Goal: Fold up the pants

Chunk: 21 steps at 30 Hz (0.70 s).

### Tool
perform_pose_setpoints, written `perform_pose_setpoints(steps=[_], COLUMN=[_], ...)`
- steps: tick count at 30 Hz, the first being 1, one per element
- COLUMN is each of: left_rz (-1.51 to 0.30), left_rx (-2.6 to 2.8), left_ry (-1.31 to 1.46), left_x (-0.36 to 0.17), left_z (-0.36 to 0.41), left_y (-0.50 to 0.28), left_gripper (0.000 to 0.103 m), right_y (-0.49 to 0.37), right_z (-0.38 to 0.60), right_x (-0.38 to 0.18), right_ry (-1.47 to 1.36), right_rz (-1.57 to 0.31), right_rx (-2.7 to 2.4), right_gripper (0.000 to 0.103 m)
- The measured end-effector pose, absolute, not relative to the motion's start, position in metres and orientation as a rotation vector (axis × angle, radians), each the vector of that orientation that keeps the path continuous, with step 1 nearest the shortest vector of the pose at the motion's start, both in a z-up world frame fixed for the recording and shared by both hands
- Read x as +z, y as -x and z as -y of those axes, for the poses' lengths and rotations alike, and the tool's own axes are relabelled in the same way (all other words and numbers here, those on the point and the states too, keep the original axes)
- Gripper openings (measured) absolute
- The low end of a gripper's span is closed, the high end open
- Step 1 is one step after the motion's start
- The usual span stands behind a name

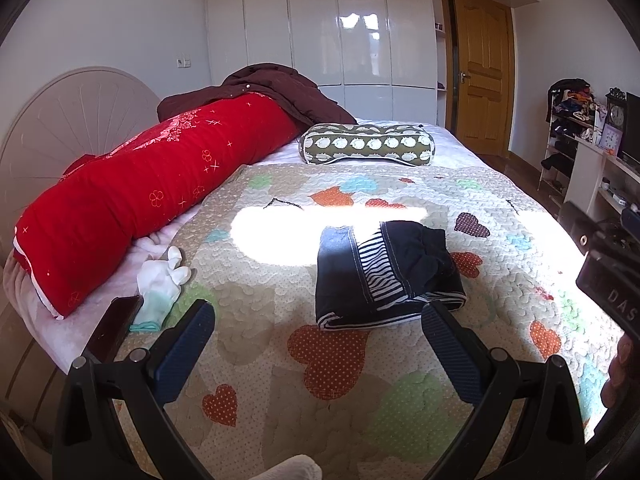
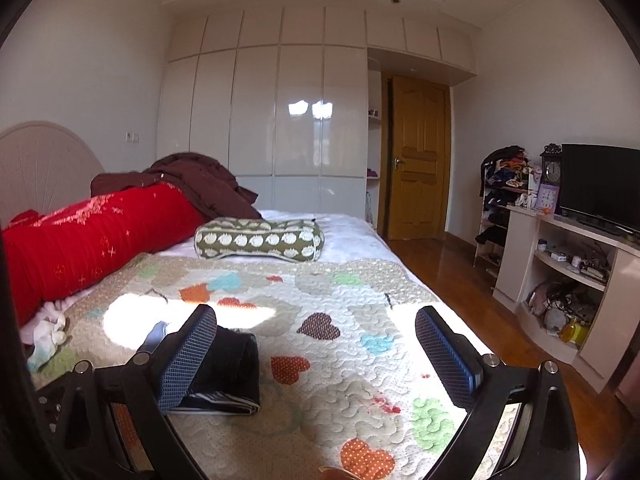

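Nearest the lens: left gripper, blue ribbed pads spread wide, nothing between them, held low over the quilt. Pants directly ahead and slightly right of the gripper's centre line, near the right pad tip; contact cannot be confirmed. Dark bundle with striped lining showing, already folded into a compact packet, flat on the quilt near the sunlit patch. Long axis judged roughly across the left gripper's line of view; nearly square, so not certain.

Right gripper likewise spread wide and empty, aimed up the bed. Pants off to its left, partly hidden behind the left pad, outside the jaw gap.

Judgement: left gripper better aligned; right needs a leftward shift to engage. Folding appears largely complete; any remaining move likely a final tuck or smoothing.
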<state>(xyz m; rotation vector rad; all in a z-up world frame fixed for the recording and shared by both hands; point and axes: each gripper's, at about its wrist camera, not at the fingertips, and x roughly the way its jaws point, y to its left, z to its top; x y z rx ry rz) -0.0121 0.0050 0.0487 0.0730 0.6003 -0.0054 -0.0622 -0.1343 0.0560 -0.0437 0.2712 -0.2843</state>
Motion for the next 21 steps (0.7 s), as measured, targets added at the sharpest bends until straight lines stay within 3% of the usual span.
perform_pose_setpoints(steps=[3, 9, 21], left_rz=[-0.600, -0.651, -0.853], left_rx=[-0.006, -0.035, -0.014], left_ry=[-0.072, -0.042, 0.054], left_x=[0.049, 0.041, -0.011], left_z=[-0.005, -0.009, -0.029], left_y=[0.012, 0.008, -0.019], left_gripper=[0.103, 0.103, 0.103], right_y=[0.049, 0.044, 0.025], right_z=[0.134, 0.141, 0.132], right_x=[0.044, 0.023, -0.024], right_ry=[0.049, -0.040, 0.036], right_rz=[-0.399, -0.501, -0.638], right_rx=[-0.270, -0.267, -0.307], right_gripper=[0.101, 0.101, 0.101])
